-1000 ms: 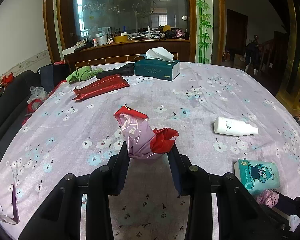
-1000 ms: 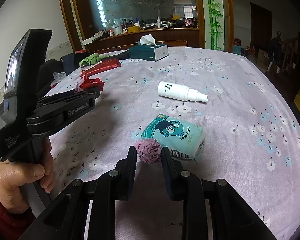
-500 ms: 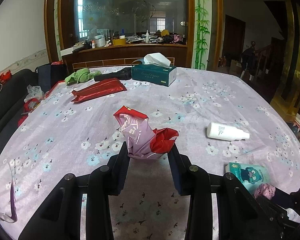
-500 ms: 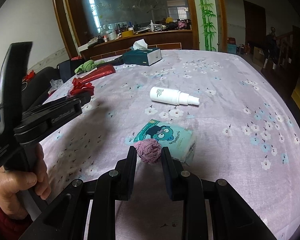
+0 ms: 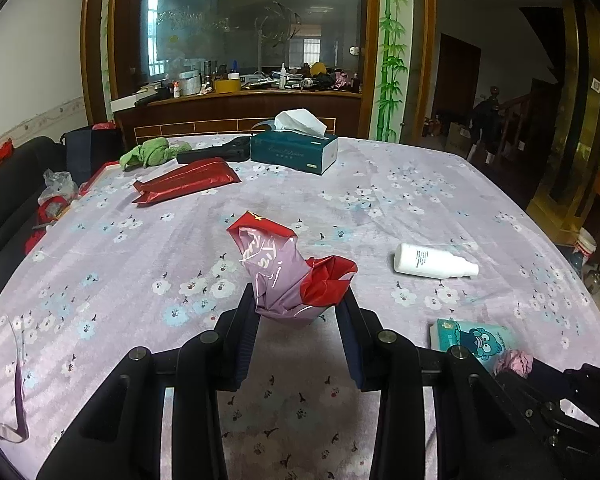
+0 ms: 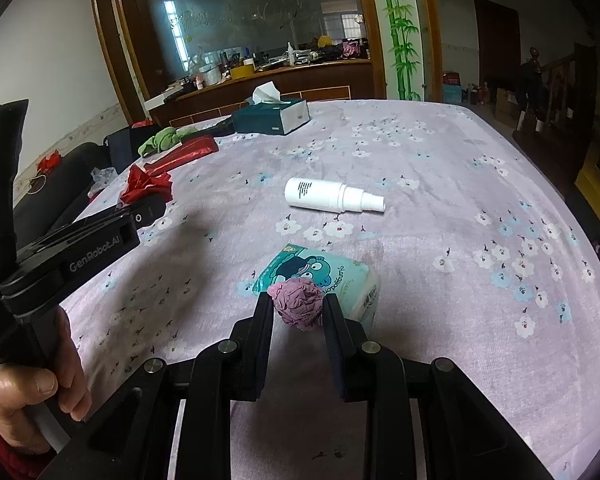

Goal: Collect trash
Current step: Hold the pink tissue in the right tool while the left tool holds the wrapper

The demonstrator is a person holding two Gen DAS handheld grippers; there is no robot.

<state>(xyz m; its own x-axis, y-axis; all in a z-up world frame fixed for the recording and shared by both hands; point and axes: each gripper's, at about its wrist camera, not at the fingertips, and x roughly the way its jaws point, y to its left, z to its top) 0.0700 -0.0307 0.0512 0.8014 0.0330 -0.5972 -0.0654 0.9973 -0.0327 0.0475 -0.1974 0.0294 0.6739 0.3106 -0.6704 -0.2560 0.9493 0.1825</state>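
A crumpled red-and-lilac wrapper [image 5: 288,276] sits clamped in the left gripper [image 5: 298,312], raised over the flowered tablecloth [image 5: 400,200]. The right gripper [image 6: 298,316] pinches a crumpled purple paper ball [image 6: 298,304] just in front of a teal tissue pack [image 6: 340,276]; a white spray bottle [image 6: 332,196] lies beyond.

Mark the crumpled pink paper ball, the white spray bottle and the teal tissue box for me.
crumpled pink paper ball [image 6: 300,303], right wrist view, centre of the wad between the fingers.
white spray bottle [image 6: 320,195], right wrist view, middle of the lying body.
teal tissue box [image 5: 290,155], left wrist view, front side panel.
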